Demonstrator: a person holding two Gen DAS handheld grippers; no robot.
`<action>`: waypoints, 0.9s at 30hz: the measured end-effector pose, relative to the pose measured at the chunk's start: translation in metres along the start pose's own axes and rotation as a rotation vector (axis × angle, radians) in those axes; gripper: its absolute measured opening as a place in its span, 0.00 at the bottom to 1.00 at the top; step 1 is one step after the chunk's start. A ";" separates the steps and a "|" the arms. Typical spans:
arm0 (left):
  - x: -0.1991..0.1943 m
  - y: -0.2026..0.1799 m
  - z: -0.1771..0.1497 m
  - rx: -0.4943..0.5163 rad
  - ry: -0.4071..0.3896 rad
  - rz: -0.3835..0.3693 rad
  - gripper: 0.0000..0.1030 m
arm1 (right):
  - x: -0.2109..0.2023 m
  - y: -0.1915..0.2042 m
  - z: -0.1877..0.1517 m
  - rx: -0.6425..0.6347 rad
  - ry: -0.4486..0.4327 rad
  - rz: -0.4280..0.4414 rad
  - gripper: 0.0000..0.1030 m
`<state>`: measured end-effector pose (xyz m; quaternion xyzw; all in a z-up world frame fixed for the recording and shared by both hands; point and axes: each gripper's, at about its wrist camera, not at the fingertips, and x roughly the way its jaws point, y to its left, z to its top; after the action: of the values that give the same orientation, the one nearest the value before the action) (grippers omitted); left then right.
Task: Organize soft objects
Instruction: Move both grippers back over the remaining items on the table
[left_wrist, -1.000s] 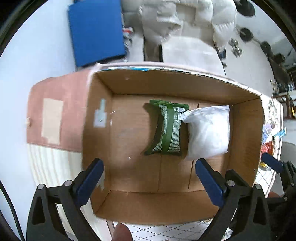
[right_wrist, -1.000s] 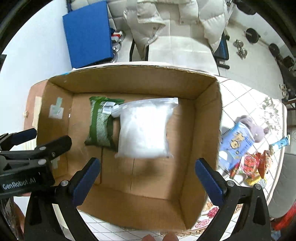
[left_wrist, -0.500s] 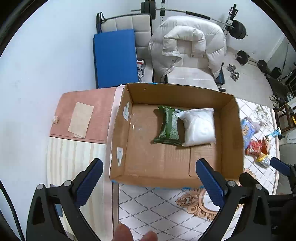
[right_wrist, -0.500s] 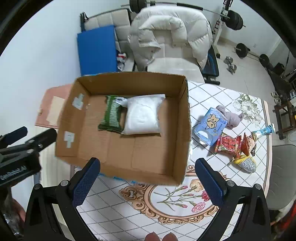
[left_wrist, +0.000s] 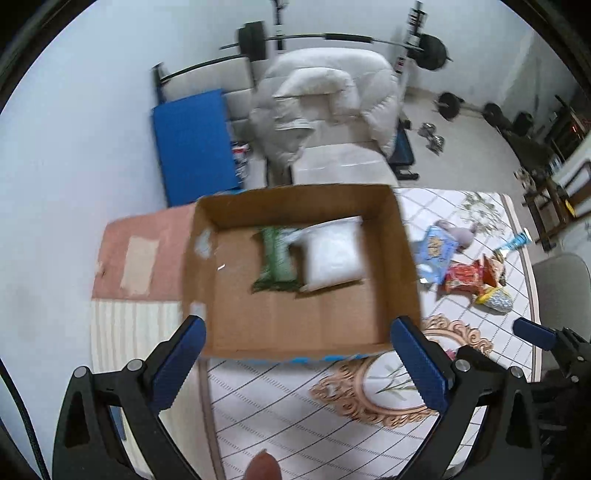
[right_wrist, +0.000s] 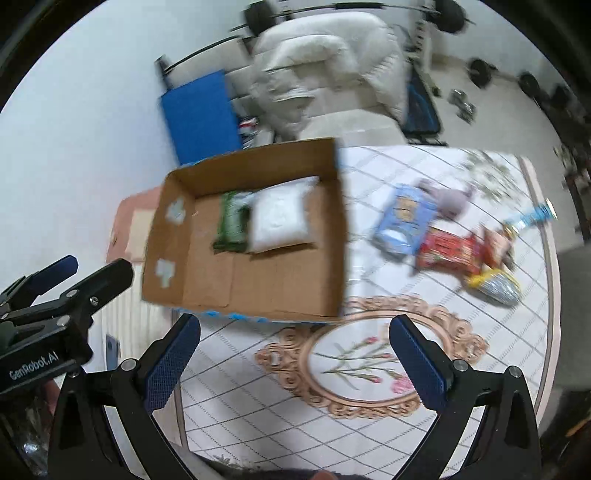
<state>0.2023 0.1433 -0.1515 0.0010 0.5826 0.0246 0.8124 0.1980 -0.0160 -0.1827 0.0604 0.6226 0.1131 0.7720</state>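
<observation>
I held both the left gripper (left_wrist: 295, 354) and right gripper (right_wrist: 295, 347) spread, empty; the blue pouch (right_wrist: 404, 221), right of the cardboard box (right_wrist: 336, 236), looked light, crinkly, best pinched at its edge.

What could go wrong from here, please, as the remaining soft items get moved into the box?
1. The leftover items lie overlapping in a heap beside the box, so a grab may lift two at once or drag a neighbour.
2. The shiny foil packet sits close to the table's edge and could be nudged off.
3. The box's near wall stands between both open grippers, left and right, and its floor; a low carry may catch it.
</observation>
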 end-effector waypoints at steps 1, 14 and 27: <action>0.007 -0.016 0.008 0.018 0.007 -0.013 1.00 | -0.003 -0.022 0.002 0.044 -0.004 -0.006 1.00; 0.152 -0.195 0.122 0.286 0.208 0.134 1.00 | 0.155 -0.297 0.035 1.002 0.193 0.261 0.98; 0.230 -0.243 0.116 0.442 0.409 0.096 1.00 | 0.217 -0.284 0.069 0.630 0.403 -0.010 0.60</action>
<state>0.3954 -0.0871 -0.3397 0.2003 0.7246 -0.0649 0.6562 0.3368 -0.2329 -0.4395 0.2686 0.7665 -0.0782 0.5781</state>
